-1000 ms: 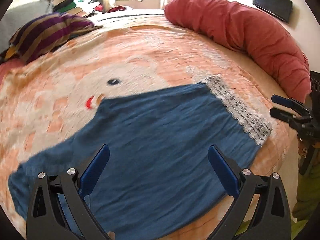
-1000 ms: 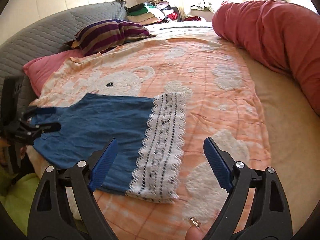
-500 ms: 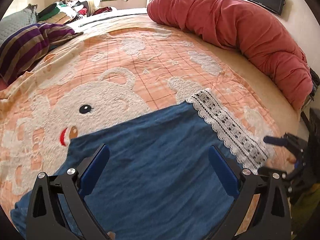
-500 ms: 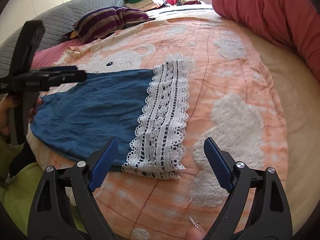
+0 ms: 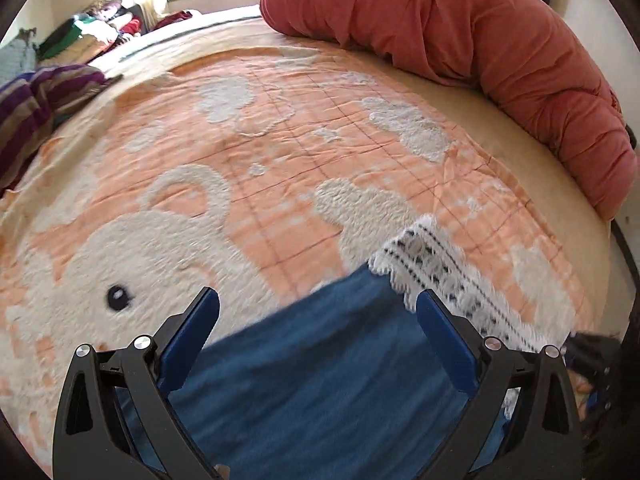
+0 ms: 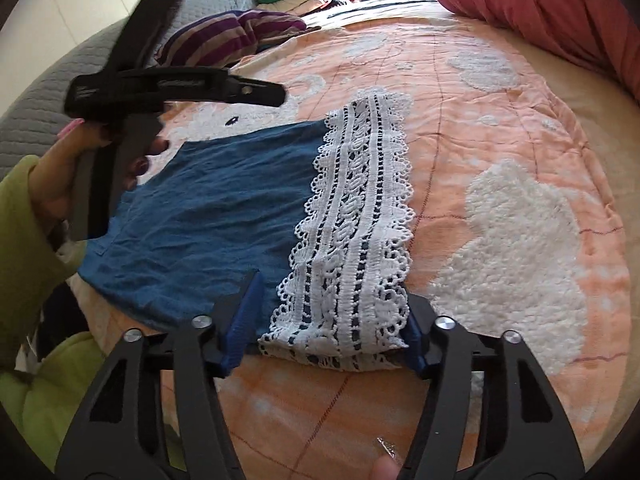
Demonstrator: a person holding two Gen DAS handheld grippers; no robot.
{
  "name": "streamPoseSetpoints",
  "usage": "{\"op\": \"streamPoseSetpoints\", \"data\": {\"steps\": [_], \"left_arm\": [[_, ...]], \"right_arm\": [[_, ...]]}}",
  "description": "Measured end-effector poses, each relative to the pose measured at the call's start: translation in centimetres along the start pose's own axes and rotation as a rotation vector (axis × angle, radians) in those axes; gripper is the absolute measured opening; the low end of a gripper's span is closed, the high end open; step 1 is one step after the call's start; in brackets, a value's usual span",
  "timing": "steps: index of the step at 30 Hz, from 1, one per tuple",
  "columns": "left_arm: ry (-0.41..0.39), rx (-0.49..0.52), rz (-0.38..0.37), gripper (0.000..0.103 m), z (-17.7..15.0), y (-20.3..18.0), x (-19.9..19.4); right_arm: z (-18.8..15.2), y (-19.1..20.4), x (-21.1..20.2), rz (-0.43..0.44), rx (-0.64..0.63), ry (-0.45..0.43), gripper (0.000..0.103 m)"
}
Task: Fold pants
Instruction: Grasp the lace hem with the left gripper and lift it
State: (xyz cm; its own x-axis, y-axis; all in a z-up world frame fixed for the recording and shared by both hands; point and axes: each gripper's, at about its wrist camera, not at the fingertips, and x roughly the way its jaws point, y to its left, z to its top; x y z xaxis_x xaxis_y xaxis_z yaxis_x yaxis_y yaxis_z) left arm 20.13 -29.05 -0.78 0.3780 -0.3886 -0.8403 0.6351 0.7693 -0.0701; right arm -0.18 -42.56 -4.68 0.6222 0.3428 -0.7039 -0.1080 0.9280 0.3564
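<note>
In the left wrist view, the left gripper [image 5: 318, 312] hovers with jaws spread wide over the blue pants [image 5: 320, 380], which lie flat on the peach bear blanket [image 5: 280, 128] covering the bed; a rolled red duvet [image 5: 480, 48] lies beyond. In the right wrist view, the right gripper [image 6: 334, 324] has its jaws open, straddling the white lace hem [image 6: 356, 220] at the pants' [image 6: 224, 208] near edge, nothing clamped. A striped pillow [image 6: 236, 36] sits far back.

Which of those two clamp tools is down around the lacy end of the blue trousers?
The right gripper: its open fingers straddle the white lace hem of the blue pants. The left gripper, also open, is held up above the plain blue cloth.
</note>
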Motion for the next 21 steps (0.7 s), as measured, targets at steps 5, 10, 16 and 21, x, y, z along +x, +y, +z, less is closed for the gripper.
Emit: {"op": "streamPoseSetpoints", "data": {"steps": [5, 10, 16, 21], "left_arm": [[0.051, 0.008, -0.052, 0.098, 0.5, -0.1, 3.3], [0.087, 0.020, -0.120, 0.097, -0.3, -0.2, 5.6], [0.107, 0.011, -0.142, 0.087, -1.0, -0.2, 6.2], [0.095, 0.006, -0.171, 0.059, -1.2, -0.5, 5.5]], "right_arm": [[0.1, 0.0, 0.6, 0.029, -0.002, -0.011, 0.051], [0.2, -0.3, 1.0, 0.044, 0.015, -0.024, 0.052], [0.3, -0.4, 1.0, 0.047, 0.023, -0.037, 0.046], [0.5, -0.6, 1.0, 0.051, 0.032, -0.041, 0.035]]}}
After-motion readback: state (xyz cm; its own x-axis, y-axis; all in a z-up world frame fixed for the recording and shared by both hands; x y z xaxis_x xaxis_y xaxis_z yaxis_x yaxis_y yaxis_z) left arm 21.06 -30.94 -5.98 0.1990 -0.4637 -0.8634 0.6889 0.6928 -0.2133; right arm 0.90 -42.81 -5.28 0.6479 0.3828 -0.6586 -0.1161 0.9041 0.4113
